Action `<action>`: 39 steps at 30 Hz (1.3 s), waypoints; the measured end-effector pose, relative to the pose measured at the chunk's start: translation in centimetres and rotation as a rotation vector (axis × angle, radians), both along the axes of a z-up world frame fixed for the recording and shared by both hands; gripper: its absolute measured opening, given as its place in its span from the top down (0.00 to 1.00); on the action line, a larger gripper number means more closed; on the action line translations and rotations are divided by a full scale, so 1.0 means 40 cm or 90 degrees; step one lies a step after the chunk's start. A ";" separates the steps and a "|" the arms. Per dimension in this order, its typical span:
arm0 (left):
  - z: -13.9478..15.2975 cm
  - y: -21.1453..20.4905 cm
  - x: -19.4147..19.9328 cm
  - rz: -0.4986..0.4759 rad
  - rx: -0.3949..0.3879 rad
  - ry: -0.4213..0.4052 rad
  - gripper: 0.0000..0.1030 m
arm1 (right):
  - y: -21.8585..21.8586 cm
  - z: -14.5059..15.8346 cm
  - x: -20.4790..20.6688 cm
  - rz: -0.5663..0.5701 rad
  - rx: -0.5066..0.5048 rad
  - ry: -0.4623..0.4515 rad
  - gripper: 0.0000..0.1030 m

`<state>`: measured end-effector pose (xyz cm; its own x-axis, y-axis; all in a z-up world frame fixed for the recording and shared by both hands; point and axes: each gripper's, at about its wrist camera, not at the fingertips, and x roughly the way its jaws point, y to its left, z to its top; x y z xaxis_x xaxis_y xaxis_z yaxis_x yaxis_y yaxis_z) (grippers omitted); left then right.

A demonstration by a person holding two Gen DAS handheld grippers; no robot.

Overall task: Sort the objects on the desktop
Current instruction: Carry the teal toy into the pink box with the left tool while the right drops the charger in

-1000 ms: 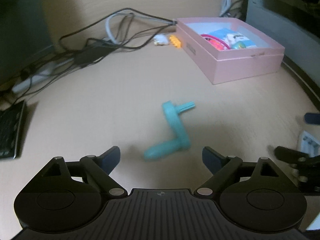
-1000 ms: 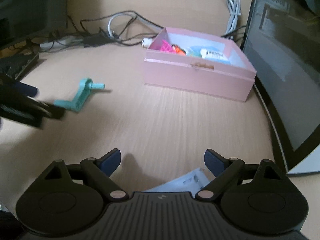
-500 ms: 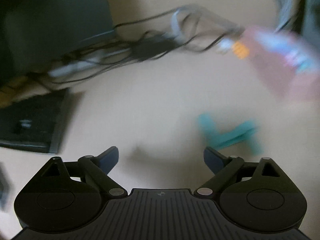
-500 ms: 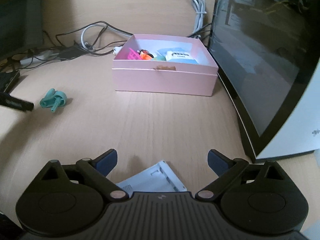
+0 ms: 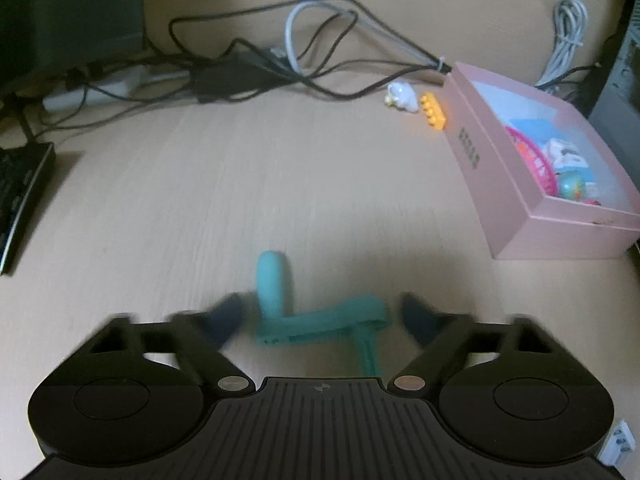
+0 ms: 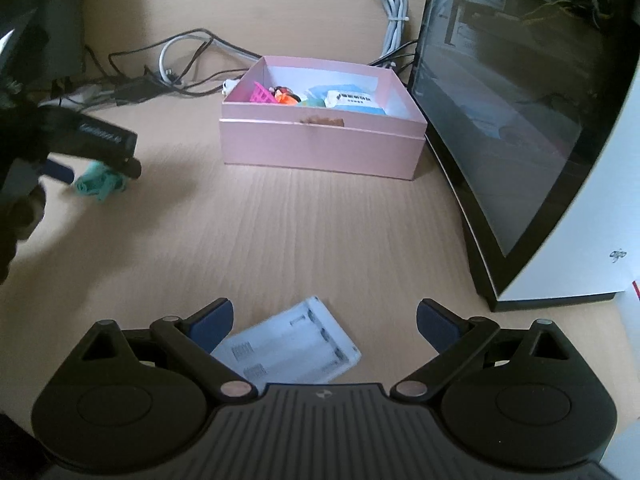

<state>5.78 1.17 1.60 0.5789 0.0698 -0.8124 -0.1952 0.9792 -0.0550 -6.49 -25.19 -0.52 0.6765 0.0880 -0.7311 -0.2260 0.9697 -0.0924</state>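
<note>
A: The left tool [image 5: 318, 322] is low over the desk [image 5: 200, 208] with the teal crank [image 5: 320, 320] lying flat between its fingers. Its jaws are closing, but the pads do not appear to press on the crank yet, so nothing is held.

B: And the right tool [image 6: 325, 320]?

A: It is wide open and empty, hovering over the white battery case [image 6: 292, 344], which lies on the desk just in front of it.

B: What could spoil the pick?

A: The crank is bent, with a handle and a pin sticking out. If the pads catch only the pin or one end, it may well pivot or skid away across the smooth desk.

B: And afterwards?

A: The pink box [image 6: 324, 140] sits well apart from the crank and already holds several items. A loose grip could drop the crank on the way there.
</note>
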 end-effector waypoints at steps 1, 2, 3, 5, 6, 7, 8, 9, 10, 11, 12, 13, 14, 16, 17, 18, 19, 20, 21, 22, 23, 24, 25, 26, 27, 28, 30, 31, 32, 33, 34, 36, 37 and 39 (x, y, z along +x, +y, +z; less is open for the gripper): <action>0.001 0.003 -0.005 -0.007 0.005 -0.005 0.26 | -0.007 -0.001 -0.004 0.005 0.003 0.003 0.03; 0.002 0.005 -0.006 -0.017 0.003 -0.003 0.26 | -0.016 -0.001 -0.008 0.013 0.012 0.007 0.02; 0.004 0.006 -0.013 -0.030 -0.002 -0.004 0.26 | -0.023 -0.002 -0.010 0.021 0.019 0.012 0.01; 0.007 0.005 -0.034 -0.057 -0.004 0.000 0.26 | -0.033 -0.004 -0.012 0.048 0.035 0.027 0.00; 0.007 0.003 -0.047 -0.069 0.001 0.004 0.26 | -0.037 -0.006 -0.012 0.067 0.040 0.035 0.00; 0.008 0.000 -0.058 -0.080 0.005 0.010 0.26 | -0.040 -0.009 -0.011 0.088 0.041 0.042 0.00; 0.009 0.001 -0.071 -0.092 0.008 0.014 0.26 | -0.039 -0.011 -0.012 0.109 0.037 0.047 0.00; 0.013 0.001 -0.087 -0.099 0.009 0.017 0.26 | -0.034 -0.014 -0.015 0.136 0.031 0.048 0.00; 0.017 0.003 -0.102 -0.105 0.010 0.019 0.26 | -0.030 -0.016 -0.016 0.164 0.024 0.048 0.00; 0.021 0.006 -0.117 -0.111 0.011 0.021 0.26 | -0.025 -0.020 -0.016 0.188 0.017 0.048 0.00; 0.025 0.009 -0.130 -0.115 0.012 0.023 0.26 | -0.017 -0.026 -0.015 0.211 0.007 0.048 0.00; 0.027 0.011 -0.142 -0.119 0.012 0.027 0.26 | -0.010 -0.032 -0.015 0.227 -0.004 0.047 0.00; 0.029 0.012 -0.154 -0.124 0.011 0.031 0.26 | -0.002 -0.043 -0.011 0.239 -0.013 0.051 0.00; 0.028 0.012 -0.175 -0.133 0.007 0.041 0.26 | -0.002 -0.052 0.003 0.244 0.006 0.066 0.00; 0.026 0.010 -0.183 -0.137 0.003 0.048 0.26 | -0.004 -0.053 0.015 0.241 0.024 0.082 0.00; 0.022 0.009 -0.191 -0.139 -0.002 0.055 0.26 | -0.006 -0.055 0.024 0.235 0.037 0.091 0.01; 0.020 0.006 -0.198 -0.140 -0.005 0.060 0.26 | -0.006 -0.053 0.028 0.228 0.042 0.088 0.04; 0.020 0.002 -0.205 -0.144 -0.003 0.060 0.26 | -0.003 -0.048 0.033 0.228 0.042 0.087 0.09; 0.020 -0.003 -0.208 -0.149 -0.003 0.061 0.26 | 0.003 -0.044 0.040 0.231 0.042 0.092 0.10; 0.022 -0.007 -0.210 -0.154 -0.006 0.062 0.26 | 0.007 -0.042 0.048 0.228 0.046 0.094 0.10; 0.025 -0.012 -0.211 -0.158 -0.010 0.060 0.26 | 0.013 -0.037 0.053 0.224 0.049 0.090 0.10; 0.030 -0.016 -0.212 -0.165 -0.010 0.056 0.26 | 0.021 -0.032 0.059 0.221 0.048 0.085 0.10; 0.037 -0.023 -0.211 -0.172 -0.007 0.049 0.26 | 0.027 -0.025 0.064 0.218 0.044 0.079 0.10; 0.048 -0.029 -0.209 -0.182 -0.005 0.040 0.26 | 0.033 -0.014 0.069 0.214 0.044 0.072 0.10; 0.063 -0.035 -0.202 -0.192 -0.007 0.029 0.26 | 0.034 0.002 0.075 0.207 0.050 0.063 0.10; 0.079 -0.043 -0.192 -0.201 -0.009 0.016 0.26 | 0.034 0.020 0.084 0.199 0.059 0.053 0.10; 0.125 -0.065 -0.166 -0.229 -0.015 -0.021 0.26 | 0.022 0.072 0.095 0.177 0.080 0.025 0.10; 0.152 -0.081 -0.147 -0.246 -0.016 -0.044 0.26 | 0.016 0.101 0.100 0.168 0.085 0.004 0.10; 0.181 -0.102 -0.126 -0.267 -0.016 -0.069 0.26 | 0.011 0.124 0.104 0.162 0.083 -0.016 0.10; 0.207 -0.122 -0.106 -0.287 -0.016 -0.092 0.26 | 0.006 0.150 0.105 0.156 0.074 -0.040 0.10; 0.235 -0.146 -0.080 -0.310 -0.015 -0.117 0.26 | 0.000 0.173 0.106 0.148 0.066 -0.060 0.10; 0.270 -0.200 -0.037 -0.347 -0.012 -0.155 0.26 | -0.017 0.208 0.110 0.132 0.060 -0.087 0.10; 0.282 -0.222 -0.010 -0.366 -0.007 -0.171 0.26 | -0.024 0.219 0.108 0.121 0.058 -0.097 0.10; 0.298 -0.259 0.043 -0.406 0.009 -0.200 0.26 | -0.035 0.236 0.105 0.092 0.057 -0.112 0.10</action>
<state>7.51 -9.20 13.51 0.7174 -0.3514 -0.6015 0.4388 0.8986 -0.0017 -2.27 -26.60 8.92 0.7684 0.2523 -0.5882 -0.3510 0.9346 -0.0577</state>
